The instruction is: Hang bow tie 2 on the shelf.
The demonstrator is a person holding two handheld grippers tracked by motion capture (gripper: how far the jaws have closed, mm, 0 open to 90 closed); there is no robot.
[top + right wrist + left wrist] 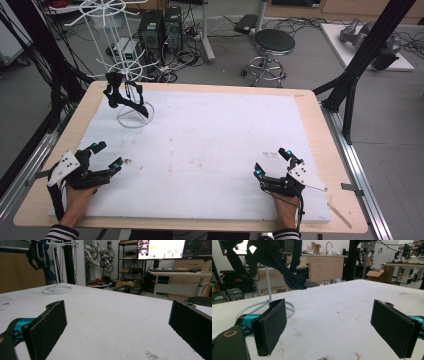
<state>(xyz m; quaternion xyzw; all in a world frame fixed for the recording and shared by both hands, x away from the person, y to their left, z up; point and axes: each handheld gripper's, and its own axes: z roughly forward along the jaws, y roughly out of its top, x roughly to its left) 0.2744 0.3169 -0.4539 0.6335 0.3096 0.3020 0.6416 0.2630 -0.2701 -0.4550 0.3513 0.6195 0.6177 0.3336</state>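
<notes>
Left gripper [106, 156]: held low over the near left part of the desk, jaws spread wide with nothing between them; black frame, teal fittings at the jaw roots, a pale grey three-cornered plate on top. In the left gripper view its pads [272, 325] are flat rectangular slabs faced with a fine-grained black foam.
Wire stand [131, 70]: white, thin round rod, a central post with curled hook arms and a ring foot resting on the far left of the desk, well apart from both grippers.
Dark garment [122, 95]: black or deep navy cloth, limp and creased, hanging from the stand's lower hooks with one end drooping over the ring foot; nearest to the left gripper, which points roughly toward it.
Desk [210, 140]: pale wood rim with rounded corners, covered by a white, slightly rough sheet flecked with brown stains and crumbs.
Between grippers and stand: bare sheet, nothing in the way.
Right gripper [272, 161]: near right part of the desk, jaws spread wide and holding nothing; same black pads, teal fittings and grey plate.
Surroundings: a round black stool [273, 42] on a chrome base stands behind the desk; black frame struts rise at the right.
Writing: none legible.
</notes>
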